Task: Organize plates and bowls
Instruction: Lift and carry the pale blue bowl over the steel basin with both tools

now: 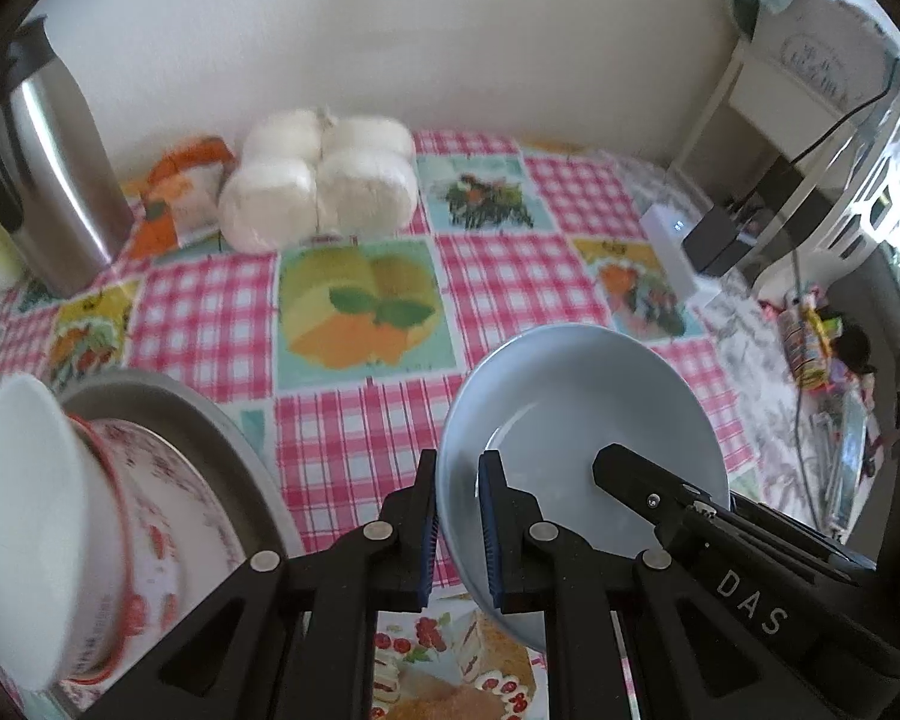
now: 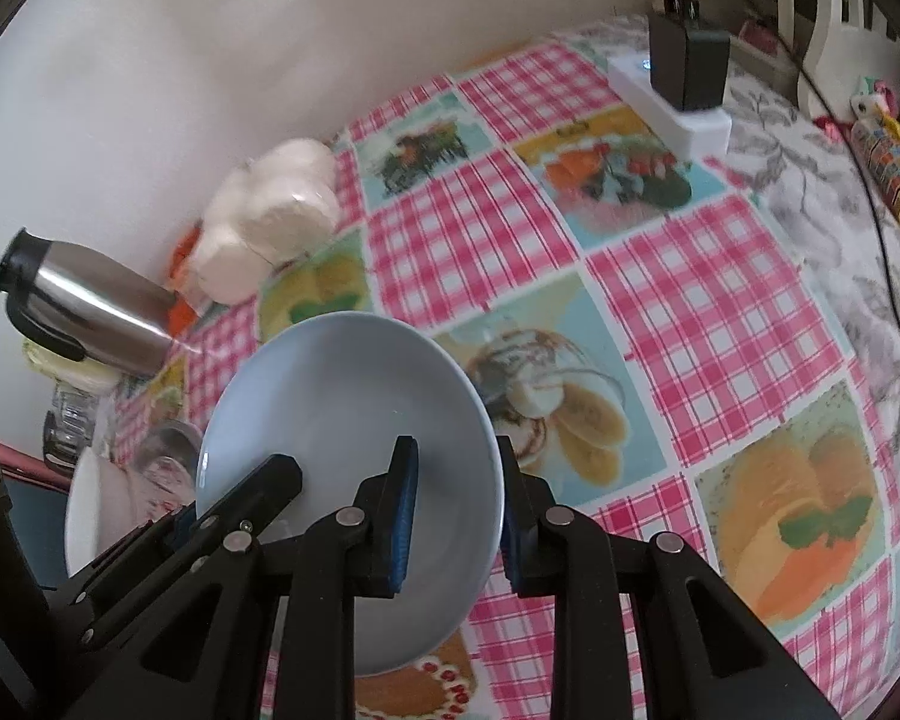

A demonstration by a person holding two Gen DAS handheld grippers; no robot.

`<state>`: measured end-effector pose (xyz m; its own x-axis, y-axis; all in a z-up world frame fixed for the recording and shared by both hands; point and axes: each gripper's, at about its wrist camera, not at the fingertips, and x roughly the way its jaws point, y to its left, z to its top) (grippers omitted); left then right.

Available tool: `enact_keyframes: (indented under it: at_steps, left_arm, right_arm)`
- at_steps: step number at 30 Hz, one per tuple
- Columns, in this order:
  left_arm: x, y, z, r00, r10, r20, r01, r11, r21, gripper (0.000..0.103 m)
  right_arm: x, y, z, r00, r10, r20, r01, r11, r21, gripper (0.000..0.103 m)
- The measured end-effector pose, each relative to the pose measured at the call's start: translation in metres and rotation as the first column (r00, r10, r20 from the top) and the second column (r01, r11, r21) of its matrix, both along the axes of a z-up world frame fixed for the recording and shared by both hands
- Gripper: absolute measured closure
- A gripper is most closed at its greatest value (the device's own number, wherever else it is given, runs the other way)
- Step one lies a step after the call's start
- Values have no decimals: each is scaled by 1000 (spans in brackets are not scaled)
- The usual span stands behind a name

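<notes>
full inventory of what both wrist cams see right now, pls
shallow bowl: 1, pale blue, clamped at opposite rims by both tongs
stacked dishes: white bowl on red-patterned one, on a grey plate, near left
thermos jug: 1, steel and black, far left
wrapped rolls: 1 pack, white, by wall
power strip: 1, white, black adapters plugged in
tablecloth: pink check, food pictures
left tongs: black, blue pads
right tongs: black, blue pads
</notes>
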<state>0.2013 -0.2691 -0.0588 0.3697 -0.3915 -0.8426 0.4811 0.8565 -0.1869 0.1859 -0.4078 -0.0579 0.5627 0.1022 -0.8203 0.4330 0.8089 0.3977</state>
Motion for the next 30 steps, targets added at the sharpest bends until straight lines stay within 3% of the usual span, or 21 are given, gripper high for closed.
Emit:
enact_keyframes:
  at_steps: [14, 30]
  left_arm:
    - [-8, 49, 68, 993, 31, 112, -22, 996, -83, 88]
    - [7, 149, 84, 982, 168, 84, -156, 979, -132, 88]
  right_arm:
    - [-11, 47, 65, 991, 18, 134, -11, 998, -54, 75]
    - [8, 132, 87, 972, 140, 186, -132, 990, -55, 75]
